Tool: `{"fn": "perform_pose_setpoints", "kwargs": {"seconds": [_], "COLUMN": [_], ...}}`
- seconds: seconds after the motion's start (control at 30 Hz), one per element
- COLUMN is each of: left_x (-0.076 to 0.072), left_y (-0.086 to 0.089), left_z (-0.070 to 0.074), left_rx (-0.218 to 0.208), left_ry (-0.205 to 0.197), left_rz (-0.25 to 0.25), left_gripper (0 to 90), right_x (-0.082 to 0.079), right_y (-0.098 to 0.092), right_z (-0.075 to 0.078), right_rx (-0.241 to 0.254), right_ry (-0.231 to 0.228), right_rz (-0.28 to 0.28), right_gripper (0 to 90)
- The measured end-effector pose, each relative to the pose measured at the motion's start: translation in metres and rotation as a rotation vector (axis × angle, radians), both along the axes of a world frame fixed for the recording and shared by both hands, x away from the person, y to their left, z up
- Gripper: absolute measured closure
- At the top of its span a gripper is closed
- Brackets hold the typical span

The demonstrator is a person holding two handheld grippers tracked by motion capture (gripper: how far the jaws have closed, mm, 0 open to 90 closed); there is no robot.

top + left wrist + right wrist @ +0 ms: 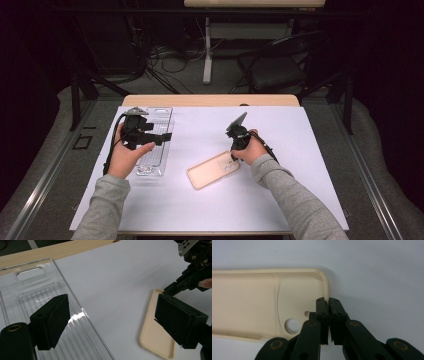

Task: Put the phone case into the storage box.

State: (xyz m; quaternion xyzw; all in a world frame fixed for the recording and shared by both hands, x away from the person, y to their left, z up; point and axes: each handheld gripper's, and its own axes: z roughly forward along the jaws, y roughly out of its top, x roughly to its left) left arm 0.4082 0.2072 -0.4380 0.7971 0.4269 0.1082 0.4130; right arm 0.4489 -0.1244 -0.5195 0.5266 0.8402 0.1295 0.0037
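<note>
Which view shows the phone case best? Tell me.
The high view: the whole phone case lies inside-up on the white table, its end rim pinched by the right claw. The right gripper view shows only its camera-hole end; the left gripper view shows it partly behind a jaw.

Surface: light wooden table under a white paper sheet.
On sheet, left: clear plastic tray.
On sheet, centre: cream rubbery phone case.
</note>
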Motion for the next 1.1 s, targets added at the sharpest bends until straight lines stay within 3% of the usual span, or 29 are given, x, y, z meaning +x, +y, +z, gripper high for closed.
{"fn": "perform_pose_setpoints", "kwargs": {"seconds": [0.03,0.17,0.23,0.57,0.63,0.77,0.97,1.0,1.03,1.1], "left_x": [0.000,0.000,0.000,0.000,-0.001,-0.001,-0.001,-0.001,-0.001,-0.001], "left_y": [0.000,0.000,0.000,0.000,0.000,0.000,0.001,0.001,0.001,0.001], "left_z": [0.000,0.000,0.000,0.000,0.000,0.000,0.000,0.000,0.000,0.000], "left_rx": [0.001,-0.001,0.001,0.001,0.002,0.004,0.002,0.002,0.002,0.001], "left_ry": [0.000,0.000,0.000,-0.002,-0.003,-0.006,-0.007,-0.007,-0.009,-0.009], "left_rz": [0.001,0.003,0.003,0.006,0.006,0.007,0.009,0.008,0.009,0.012], "left_gripper": [12.7,12.7,12.7,12.7,12.7,12.8,12.8,12.8,12.8,12.8], "right_x": [-0.001,-0.002,-0.003,-0.008,-0.009,-0.012,-0.016,-0.017,-0.017,-0.019], "right_y": [0.000,-0.001,-0.001,-0.004,-0.004,-0.005,-0.006,-0.006,-0.006,-0.007], "right_z": [-0.002,0.006,0.004,0.011,0.014,0.014,0.018,0.016,0.020,0.020], "right_rx": [0.031,-0.010,0.032,0.057,0.046,0.073,0.068,0.102,0.070,0.094], "right_ry": [-0.023,0.001,-0.033,-0.068,-0.052,-0.088,-0.100,-0.136,-0.109,-0.139], "right_rz": [-0.021,0.009,-0.009,0.008,0.006,0.011,0.016,0.010,0.022,0.016], "right_gripper": [87.2,87.2,87.3,87.2,87.2,87.2,87.3,87.2,87.3,87.3]}}
